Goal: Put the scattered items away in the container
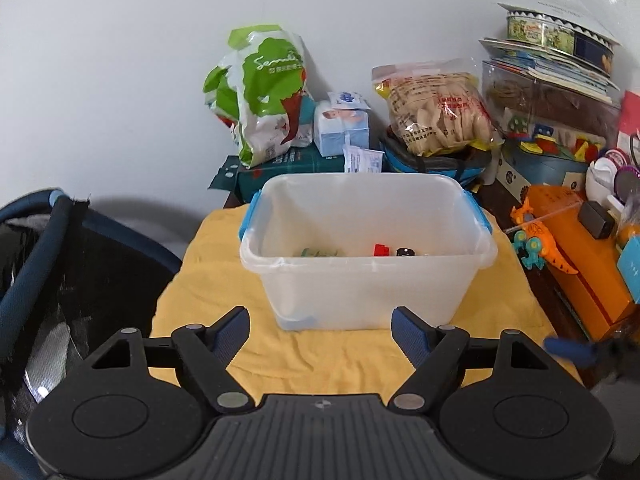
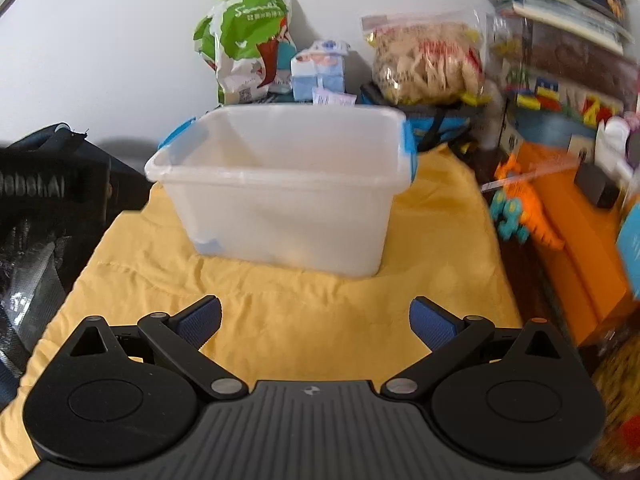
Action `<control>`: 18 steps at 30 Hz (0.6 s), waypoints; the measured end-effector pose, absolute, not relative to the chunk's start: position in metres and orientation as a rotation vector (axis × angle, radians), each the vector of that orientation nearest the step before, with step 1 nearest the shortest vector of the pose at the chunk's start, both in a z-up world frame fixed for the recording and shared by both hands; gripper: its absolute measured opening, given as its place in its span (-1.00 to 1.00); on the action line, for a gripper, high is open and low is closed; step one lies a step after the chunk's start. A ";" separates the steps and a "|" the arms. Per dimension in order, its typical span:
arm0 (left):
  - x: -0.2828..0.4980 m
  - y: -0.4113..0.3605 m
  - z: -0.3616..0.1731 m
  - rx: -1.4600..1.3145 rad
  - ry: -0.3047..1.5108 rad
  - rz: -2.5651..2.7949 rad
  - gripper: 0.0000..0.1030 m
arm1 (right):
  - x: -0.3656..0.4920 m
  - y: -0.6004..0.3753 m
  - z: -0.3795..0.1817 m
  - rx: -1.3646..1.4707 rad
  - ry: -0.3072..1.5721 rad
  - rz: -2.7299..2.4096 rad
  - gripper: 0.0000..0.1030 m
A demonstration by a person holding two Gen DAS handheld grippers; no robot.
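A translucent plastic container (image 1: 360, 280) with blue latches stands on a yellow cloth (image 1: 224, 264). Inside it I see a red piece (image 1: 381, 249), a black piece (image 1: 405, 252) and a green item (image 1: 316, 253). My left gripper (image 1: 320, 330) is open and empty, just in front of the container's near wall. In the right wrist view the container (image 2: 280, 208) sits ahead and left; its inside is hidden by the wall. My right gripper (image 2: 316, 320) is open and empty above the cloth (image 2: 304, 320). Its blurred blue tip shows in the left wrist view (image 1: 568, 350).
An orange toy dinosaur with teal wheels (image 1: 536, 240) lies on an orange box (image 1: 580, 272) at the right. Behind the container are a green-white bag (image 1: 264, 96), a tissue box (image 1: 340, 124), a snack bag (image 1: 436, 108) and stacked clutter. A black-blue chair (image 1: 60, 280) stands left.
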State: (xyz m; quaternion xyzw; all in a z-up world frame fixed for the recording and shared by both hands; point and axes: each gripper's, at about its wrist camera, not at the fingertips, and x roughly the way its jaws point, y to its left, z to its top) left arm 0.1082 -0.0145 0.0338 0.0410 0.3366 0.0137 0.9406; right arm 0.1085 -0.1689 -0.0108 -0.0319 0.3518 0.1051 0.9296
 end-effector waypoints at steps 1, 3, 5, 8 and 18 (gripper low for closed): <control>0.113 -0.015 0.035 0.095 0.695 0.024 0.58 | 0.115 -0.169 -0.006 -0.081 0.731 0.212 1.00; 0.125 -0.015 0.039 0.110 0.721 0.027 0.59 | 0.135 -0.169 0.004 -0.109 0.783 0.219 1.00; 0.139 -0.016 0.041 0.127 0.738 0.039 0.59 | 0.156 -0.166 0.011 -0.141 0.842 0.226 1.00; 0.162 -0.019 0.043 0.184 0.765 0.058 0.59 | 0.186 -0.161 0.014 -0.195 0.942 0.233 1.00; 0.205 -0.023 0.055 0.251 0.778 0.067 0.59 | 0.216 -0.165 0.025 -0.173 1.022 0.206 1.00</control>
